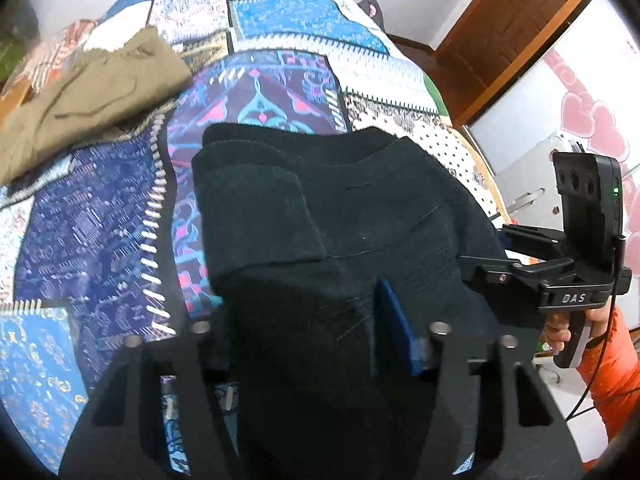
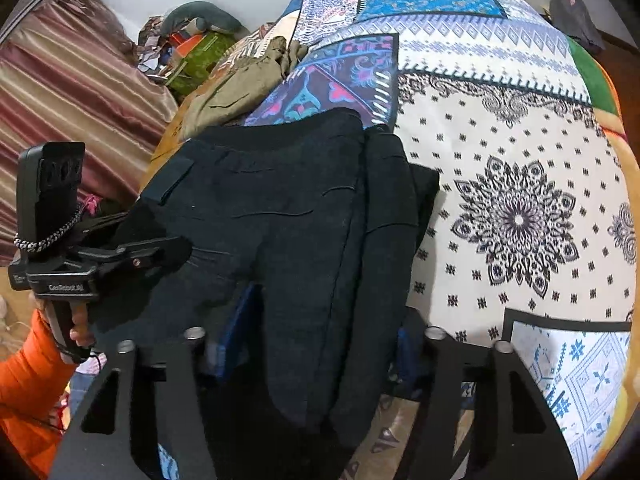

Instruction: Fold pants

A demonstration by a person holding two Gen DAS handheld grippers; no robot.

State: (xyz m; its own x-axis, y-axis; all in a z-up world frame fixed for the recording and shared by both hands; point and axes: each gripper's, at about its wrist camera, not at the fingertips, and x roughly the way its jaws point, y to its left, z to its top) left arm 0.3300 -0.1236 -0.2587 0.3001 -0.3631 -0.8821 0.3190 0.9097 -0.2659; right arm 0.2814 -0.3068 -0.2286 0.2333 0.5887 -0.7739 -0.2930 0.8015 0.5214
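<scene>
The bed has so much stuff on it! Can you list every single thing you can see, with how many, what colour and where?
black pants: one, black, folded in layers on the near part of the quilt, held by both grippers
khaki pants: one, olive-tan, rumpled, farther back on the quilt
quilt: one, patchwork of blue, white and purple, covering the bed
striped cushion: one, red and cream, beside the bed
clutter pile: one heap, green and grey, behind the khaki pants
door frame: one, brown wood, by the white wall
left gripper: one, black, gripping the black pants' edge
right gripper: one, black, gripping the opposite edge
orange sleeves: two, orange, behind the gripper handles
</scene>
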